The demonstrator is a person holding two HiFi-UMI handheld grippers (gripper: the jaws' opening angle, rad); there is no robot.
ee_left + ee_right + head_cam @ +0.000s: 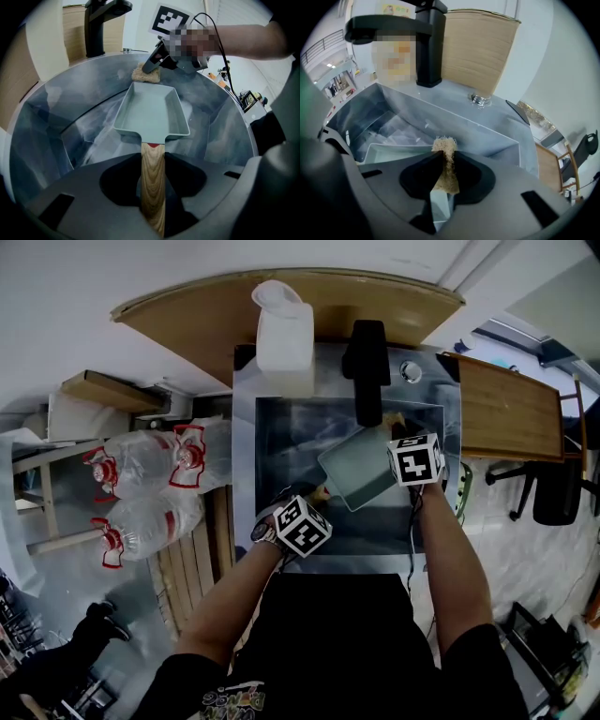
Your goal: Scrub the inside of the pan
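1. Your left forearm (230, 592) comes in from the lower left of the head view, bent inward at the wrist. It carries your left gripper (314, 498) over the near edge of the sink (272, 442), angled steeply down.
2. The left jaws are clamped on the wooden handle (153, 183) of the pan (150, 110). The handle runs straight out between the pads, and the pan body lies beyond the tips.
3. The pan is pale grey-green and rectangular. It is held inside the sink basin, tilted, with its open side towards you and its far end near the back wall under the black faucet (367, 362).
4. Your right forearm (455, 549) stretches almost straight forward along the right of the head view. Your right gripper (445, 171) also tips steeply down, with its marker cube above the pan's right corner.
5. The right jaws are pinched tight on a tan sponge (444, 157), whose frayed end sticks out past the tips.
6. In the left gripper view the sponge sits at the pan's far rim. Whether it touches the rim cannot be told.
7. A white jug (284, 334) stands behind the sink beside the faucet, and clear water bottles (141, 470) lie well to the left.
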